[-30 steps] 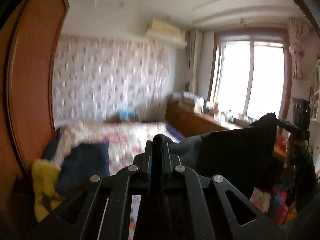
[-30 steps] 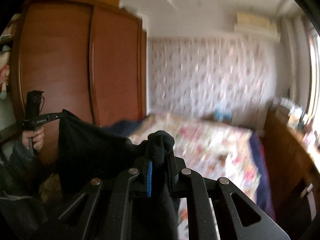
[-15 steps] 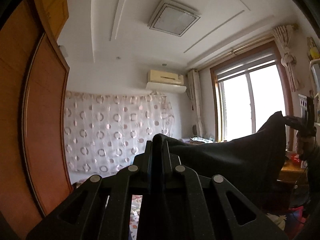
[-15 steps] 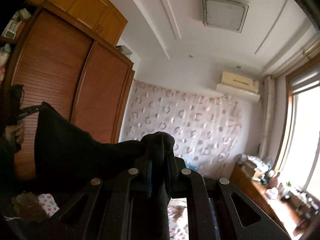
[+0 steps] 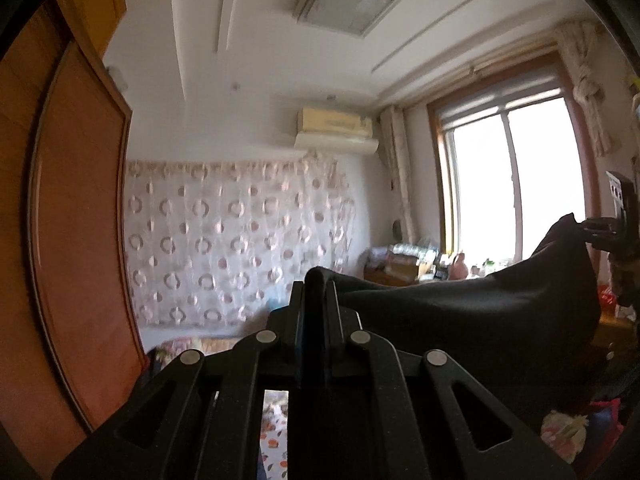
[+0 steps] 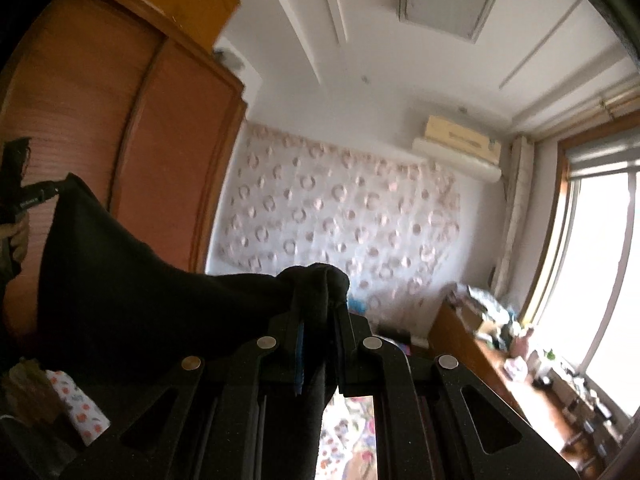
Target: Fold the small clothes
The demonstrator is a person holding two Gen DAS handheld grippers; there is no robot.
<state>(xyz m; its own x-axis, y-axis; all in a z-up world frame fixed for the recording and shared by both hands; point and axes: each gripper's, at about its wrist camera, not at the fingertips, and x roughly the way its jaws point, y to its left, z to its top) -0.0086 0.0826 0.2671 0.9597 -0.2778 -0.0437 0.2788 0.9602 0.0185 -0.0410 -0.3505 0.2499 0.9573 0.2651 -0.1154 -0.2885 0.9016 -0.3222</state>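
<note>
Two grippers, the left gripper (image 5: 316,292) and right gripper (image 6: 316,292), each clamp a corner of the black garment (image 5: 472,312), stretched in the air above the bed (image 6: 352,436), so folding has hardly begun.

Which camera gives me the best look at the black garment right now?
Left wrist view: the black garment spans from the left gripper to the right gripper, backlit by the window. Right wrist view shows the same span darker, against the wardrobe.

surface: bed (image 6: 352,436) | cover: floral bedspread (only a strip shows) | items on it: cannot tell
</note>
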